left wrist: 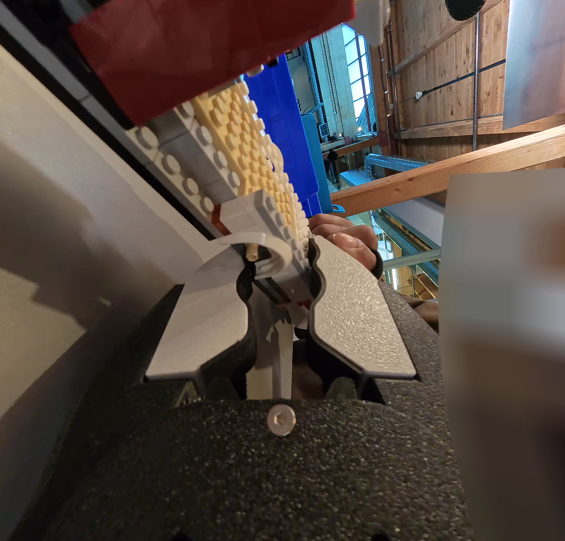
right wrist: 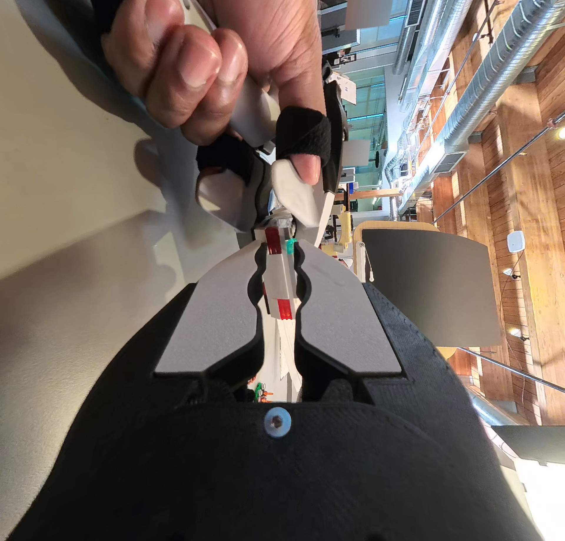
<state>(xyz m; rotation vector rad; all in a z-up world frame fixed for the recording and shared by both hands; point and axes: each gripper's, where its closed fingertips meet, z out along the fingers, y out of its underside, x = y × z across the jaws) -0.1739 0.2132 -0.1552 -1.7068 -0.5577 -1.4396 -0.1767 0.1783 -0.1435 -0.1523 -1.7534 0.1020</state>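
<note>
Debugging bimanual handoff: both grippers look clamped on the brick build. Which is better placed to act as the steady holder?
Left, probably. The left gripper clamps the studded grey and tan brick build at its wide end; the right gripper pinches only a narrow grey and red section.

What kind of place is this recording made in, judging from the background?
Probably a large workshop or loft-style workspace, seen from an upper level: bare wooden walls, exposed silver ventilation ducts, tall windows, and a wooden railing overlooking a floor below.
</note>
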